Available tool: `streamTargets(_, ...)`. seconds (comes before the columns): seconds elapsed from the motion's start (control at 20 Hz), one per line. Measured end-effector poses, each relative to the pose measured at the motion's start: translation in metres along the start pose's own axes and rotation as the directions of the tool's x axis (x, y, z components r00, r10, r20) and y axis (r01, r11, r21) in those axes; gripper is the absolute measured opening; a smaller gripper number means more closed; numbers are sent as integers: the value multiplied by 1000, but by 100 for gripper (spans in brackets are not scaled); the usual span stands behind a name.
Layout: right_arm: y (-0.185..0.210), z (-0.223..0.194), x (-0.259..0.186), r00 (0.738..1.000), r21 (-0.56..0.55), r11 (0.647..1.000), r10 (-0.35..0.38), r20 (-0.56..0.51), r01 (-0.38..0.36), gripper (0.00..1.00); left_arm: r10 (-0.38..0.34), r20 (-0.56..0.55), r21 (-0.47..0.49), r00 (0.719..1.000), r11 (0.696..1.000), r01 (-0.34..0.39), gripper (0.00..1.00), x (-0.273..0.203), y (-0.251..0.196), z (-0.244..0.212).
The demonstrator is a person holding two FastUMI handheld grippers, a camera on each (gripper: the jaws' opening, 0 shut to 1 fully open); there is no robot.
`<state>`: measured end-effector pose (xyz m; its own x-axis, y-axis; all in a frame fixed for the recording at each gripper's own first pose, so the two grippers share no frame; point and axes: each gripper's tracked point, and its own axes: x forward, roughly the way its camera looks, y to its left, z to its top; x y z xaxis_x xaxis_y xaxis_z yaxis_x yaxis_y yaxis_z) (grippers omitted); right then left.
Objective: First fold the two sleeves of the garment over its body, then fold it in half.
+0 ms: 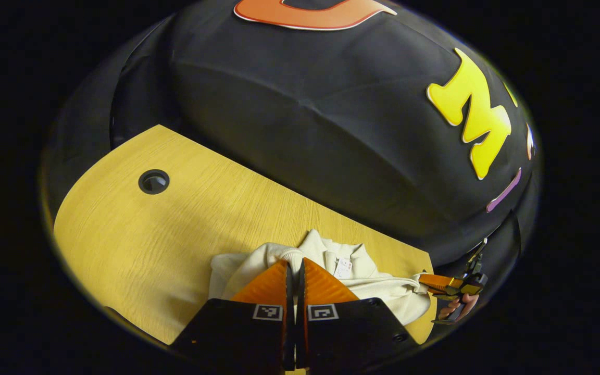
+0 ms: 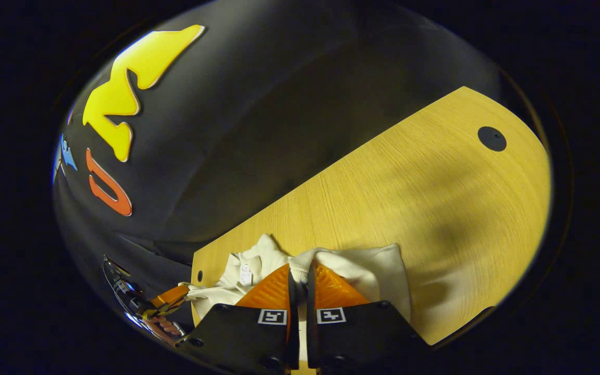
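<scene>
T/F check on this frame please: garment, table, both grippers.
1. The garment is cream-coloured. True.
2. The garment lies flat and spread out on the table. False: it is bunched up, with cloth lifted at both ends.
3. The left gripper is shut on a fold of the garment. True: both fingers press on cloth in the left gripper view.
4. The right gripper hangs open above bare wood. False: it is shut on the garment's cloth.
5. The table has a round cable hole in its top. True.
6. The garment lies over the cable hole. False: the hole is well apart from it, uncovered.
</scene>
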<state>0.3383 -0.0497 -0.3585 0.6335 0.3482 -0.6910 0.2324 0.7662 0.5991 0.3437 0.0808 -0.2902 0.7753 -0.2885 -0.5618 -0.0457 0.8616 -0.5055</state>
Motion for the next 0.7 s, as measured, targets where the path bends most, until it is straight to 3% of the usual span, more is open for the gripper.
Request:
streamTargets(0.15,-14,0,15,1000,66,998,21,-1,-21,6,19,0,0,1000,1000,-19,4,18,10,-6)
streamTargets(0.3,-23,0,21,1000,109,994,-4,2,4,6,40,-12,-14,999,999,-40,4,29,19,-13)
streamTargets(0.4,-18,4,20,1000,130,991,-14,26,11,17,52,-24,0,998,999,-52,4,30,19,-15)
streamTargets(0.45,-15,5,23,999,132,991,-14,34,9,19,45,-18,2,999,999,-45,14,28,15,-13)
streamTargets(0.5,-15,6,20,999,122,992,-21,35,17,14,46,-8,5,999,999,-46,10,28,13,-9)
streamTargets(0.55,-11,10,19,999,121,993,-8,43,3,23,50,2,15,999,999,-50,13,25,13,-6)
streamTargets(0.6,-3,13,17,999,139,990,11,51,-18,15,67,15,33,998,997,-68,11,22,14,-2)
streamTargets(0.65,5,17,13,998,153,988,22,61,-31,35,82,37,54,996,995,-84,22,17,16,5)
streamTargets(0.7,6,20,10,997,156,988,9,71,-20,43,91,66,75,994,993,-96,43,12,16,14)
